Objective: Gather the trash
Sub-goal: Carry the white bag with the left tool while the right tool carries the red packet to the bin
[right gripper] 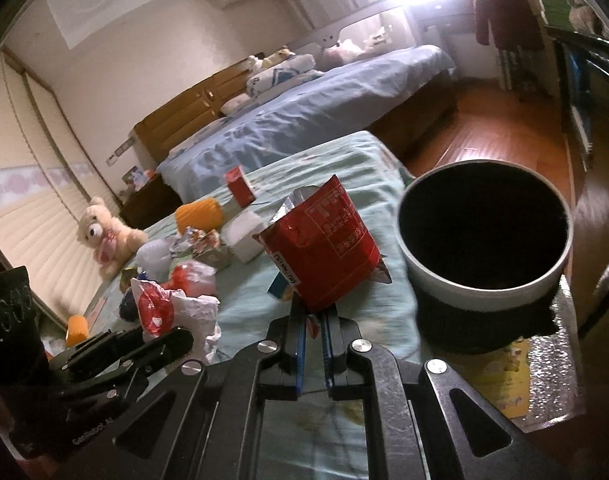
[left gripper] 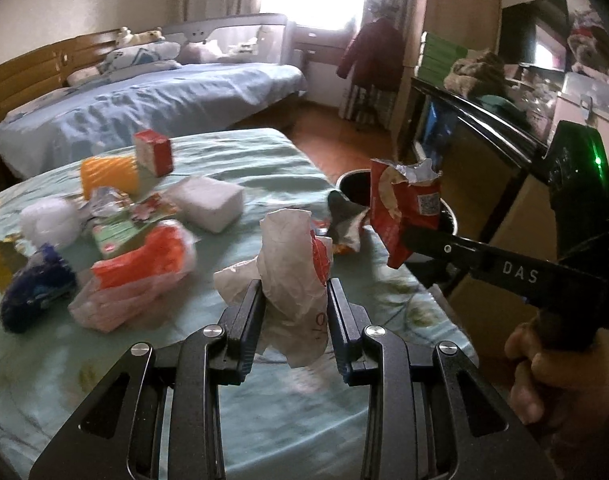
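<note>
My left gripper (left gripper: pixel 294 294) is shut on a crumpled white plastic bag (left gripper: pixel 292 264) with red print, held above the green bedspread (left gripper: pixel 244 152); the bag also shows in the right wrist view (right gripper: pixel 184 312). My right gripper (right gripper: pixel 314 312) is shut on a torn red snack packet (right gripper: pixel 324 248), held upright just left of the round bin (right gripper: pixel 484 240) with a dark inside. In the left wrist view the packet (left gripper: pixel 404 208) hangs in front of the bin (left gripper: pixel 354 188).
Several pieces of litter lie on the bedspread: a red box (left gripper: pixel 154 152), an orange ribbed thing (left gripper: pixel 108 174), a white block (left gripper: pixel 208 202), a red-and-clear bag (left gripper: pixel 144 268), a blue wrapper (left gripper: pixel 36 284). A teddy bear (right gripper: pixel 104 236) sits left. A blue bed (left gripper: pixel 144 100) stands behind.
</note>
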A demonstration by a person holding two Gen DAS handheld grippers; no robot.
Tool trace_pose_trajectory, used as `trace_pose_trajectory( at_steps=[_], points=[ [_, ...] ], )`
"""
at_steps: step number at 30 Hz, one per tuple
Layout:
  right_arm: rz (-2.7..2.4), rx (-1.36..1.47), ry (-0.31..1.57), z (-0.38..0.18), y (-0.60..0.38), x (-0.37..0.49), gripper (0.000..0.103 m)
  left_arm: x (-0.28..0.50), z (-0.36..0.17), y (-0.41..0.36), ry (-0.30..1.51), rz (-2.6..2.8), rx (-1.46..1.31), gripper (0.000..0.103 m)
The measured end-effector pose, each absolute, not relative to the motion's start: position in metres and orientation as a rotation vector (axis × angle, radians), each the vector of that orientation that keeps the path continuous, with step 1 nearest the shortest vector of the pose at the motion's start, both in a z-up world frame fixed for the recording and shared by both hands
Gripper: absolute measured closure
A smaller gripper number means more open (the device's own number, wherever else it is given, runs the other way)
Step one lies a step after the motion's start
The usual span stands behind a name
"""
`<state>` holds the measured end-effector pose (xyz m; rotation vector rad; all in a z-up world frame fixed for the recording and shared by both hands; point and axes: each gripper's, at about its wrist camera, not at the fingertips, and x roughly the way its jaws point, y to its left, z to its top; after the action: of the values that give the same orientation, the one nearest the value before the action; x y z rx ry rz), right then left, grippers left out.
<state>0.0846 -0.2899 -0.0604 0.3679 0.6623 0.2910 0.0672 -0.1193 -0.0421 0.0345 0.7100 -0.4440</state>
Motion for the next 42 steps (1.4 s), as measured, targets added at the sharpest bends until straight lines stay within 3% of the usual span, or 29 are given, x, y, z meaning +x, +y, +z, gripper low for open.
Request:
trace_pose_trajectory(
  at_steps=[42],
  points=[
    [0.101,0.392,0.712,-0.075,-0.4,0.129,0.096,0.149,-0.054,-0.254,0.78,-0.611,0.094,0.073]
  ],
)
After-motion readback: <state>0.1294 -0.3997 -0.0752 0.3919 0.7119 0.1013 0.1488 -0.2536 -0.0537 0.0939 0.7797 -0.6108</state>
